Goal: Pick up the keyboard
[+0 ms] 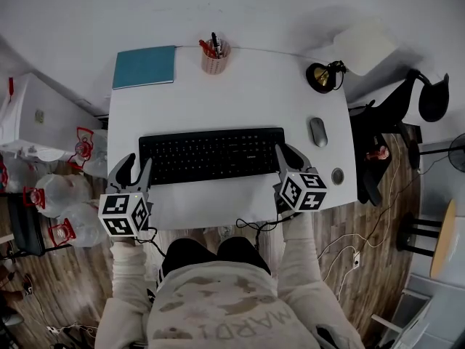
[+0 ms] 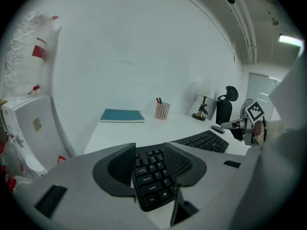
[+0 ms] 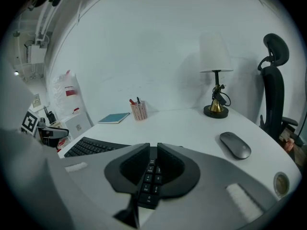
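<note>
A black keyboard lies across the middle of the white desk. My left gripper is at its left end and open. In the left gripper view the keyboard's end keys show in the gap of the left gripper. My right gripper is at the keyboard's right end. In the right gripper view the jaws of the right gripper stand a narrow slit apart, with keys seen through it and the keyboard running off to the left. No pad visibly presses on the keyboard.
A grey mouse lies right of the keyboard, and a small round disc sits near the desk's front right corner. At the back are a teal notebook, a pen cup and a lamp. A black chair stands to the right, water bottles to the left.
</note>
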`<state>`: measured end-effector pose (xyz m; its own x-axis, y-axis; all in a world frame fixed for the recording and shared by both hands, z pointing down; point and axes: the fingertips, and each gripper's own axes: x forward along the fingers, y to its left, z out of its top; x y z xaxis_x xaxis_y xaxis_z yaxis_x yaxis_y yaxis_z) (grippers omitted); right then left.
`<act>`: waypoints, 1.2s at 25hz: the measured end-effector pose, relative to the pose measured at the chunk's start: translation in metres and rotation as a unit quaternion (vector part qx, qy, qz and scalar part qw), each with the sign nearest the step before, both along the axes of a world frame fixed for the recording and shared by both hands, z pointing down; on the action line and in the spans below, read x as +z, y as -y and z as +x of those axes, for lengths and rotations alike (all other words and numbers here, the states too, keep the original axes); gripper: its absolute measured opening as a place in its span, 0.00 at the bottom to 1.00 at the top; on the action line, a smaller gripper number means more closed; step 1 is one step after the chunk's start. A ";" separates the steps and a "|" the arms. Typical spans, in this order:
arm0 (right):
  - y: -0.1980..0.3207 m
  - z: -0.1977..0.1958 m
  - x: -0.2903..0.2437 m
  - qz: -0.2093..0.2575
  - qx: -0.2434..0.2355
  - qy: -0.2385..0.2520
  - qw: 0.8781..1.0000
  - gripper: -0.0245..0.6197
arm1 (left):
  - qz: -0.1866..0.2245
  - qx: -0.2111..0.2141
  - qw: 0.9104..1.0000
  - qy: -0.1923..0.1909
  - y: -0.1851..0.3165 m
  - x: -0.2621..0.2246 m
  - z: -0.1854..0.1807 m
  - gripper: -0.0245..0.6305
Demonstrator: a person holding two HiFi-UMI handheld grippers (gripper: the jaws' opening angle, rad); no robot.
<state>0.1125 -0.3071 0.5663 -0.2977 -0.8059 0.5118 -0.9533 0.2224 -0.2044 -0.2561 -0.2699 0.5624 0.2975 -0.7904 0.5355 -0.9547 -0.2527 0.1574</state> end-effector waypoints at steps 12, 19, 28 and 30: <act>0.010 0.016 0.042 -0.050 0.000 -0.010 0.999 0.32 | -0.059 -0.008 0.998 -0.011 0.009 0.042 0.000 0.43; 0.013 0.026 0.062 -0.078 0.004 -0.009 0.997 0.45 | -0.083 -0.007 0.996 -0.011 0.012 0.056 0.001 0.47; 0.012 0.025 0.078 -0.109 -0.010 0.012 0.994 0.50 | -0.109 -0.003 0.994 -0.011 0.013 0.072 0.006 0.50; 0.013 0.025 0.079 -0.111 -0.010 0.020 0.994 0.52 | -0.113 -0.004 0.994 -0.010 0.013 0.074 0.006 0.50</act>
<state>0.1379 -0.3196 0.6457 -0.3360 -0.6687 0.6633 -0.9393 0.1861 -0.2881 -0.2500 -0.2831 0.6368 0.3038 -0.6537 0.6932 -0.9527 -0.2014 0.2276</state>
